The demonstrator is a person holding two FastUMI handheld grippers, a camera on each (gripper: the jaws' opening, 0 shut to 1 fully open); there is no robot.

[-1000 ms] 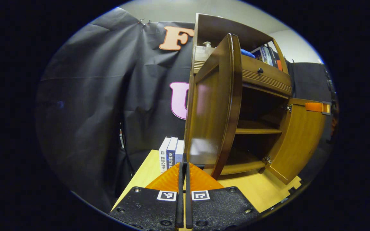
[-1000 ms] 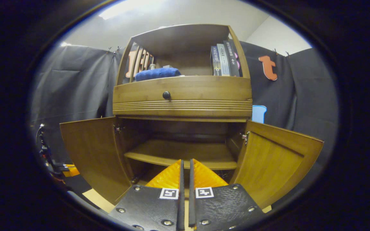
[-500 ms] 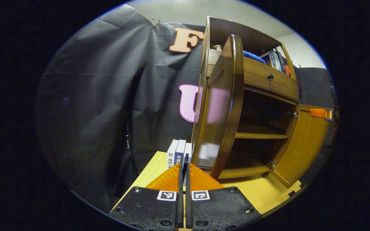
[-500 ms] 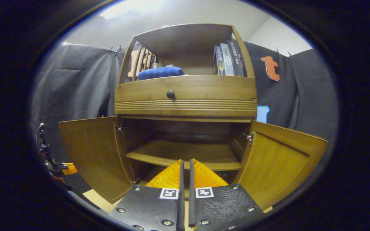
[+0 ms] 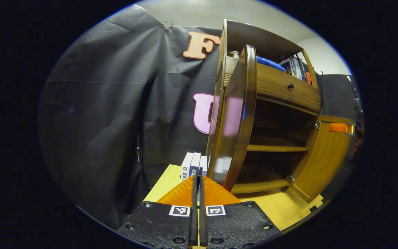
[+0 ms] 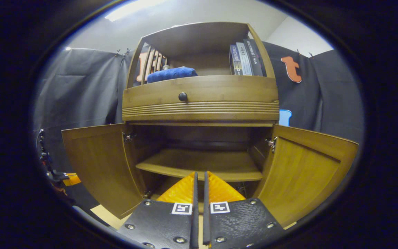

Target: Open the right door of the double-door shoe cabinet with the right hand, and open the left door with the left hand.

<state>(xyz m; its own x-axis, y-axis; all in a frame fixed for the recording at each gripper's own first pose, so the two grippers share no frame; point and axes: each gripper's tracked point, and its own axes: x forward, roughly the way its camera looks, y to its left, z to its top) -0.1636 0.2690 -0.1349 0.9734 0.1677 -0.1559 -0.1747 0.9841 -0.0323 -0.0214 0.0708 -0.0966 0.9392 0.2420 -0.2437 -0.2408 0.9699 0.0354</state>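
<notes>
The wooden shoe cabinet (image 6: pixel 199 103) stands with both lower doors swung open. In the right gripper view the left door (image 6: pixel 98 166) and the right door (image 6: pixel 306 173) flank the bare inner shelf (image 6: pixel 199 164). My right gripper (image 6: pixel 199 173) is shut and empty, in front of the opening and touching nothing. In the left gripper view the left door (image 5: pixel 237 117) shows nearly edge-on, and the right door (image 5: pixel 323 155) lies beyond it. My left gripper (image 5: pixel 198 177) is shut and empty, just short of the left door's lower edge. The right gripper's orange fingers (image 5: pixel 340 127) show at the right door's top.
The cabinet rests on a pale wooden table (image 5: pixel 285 211). Three books (image 5: pixel 193 164) stand on the table left of the cabinet. Above the doors is a drawer with a dark knob (image 6: pixel 183 97). A blue cloth (image 6: pixel 171 73) and books (image 6: pixel 245 58) sit on the top shelf.
The left gripper has shifted, so the left door now looks more edge-on. The right gripper view has moved slightly. Both doors stay open and both grippers stay shut.
</notes>
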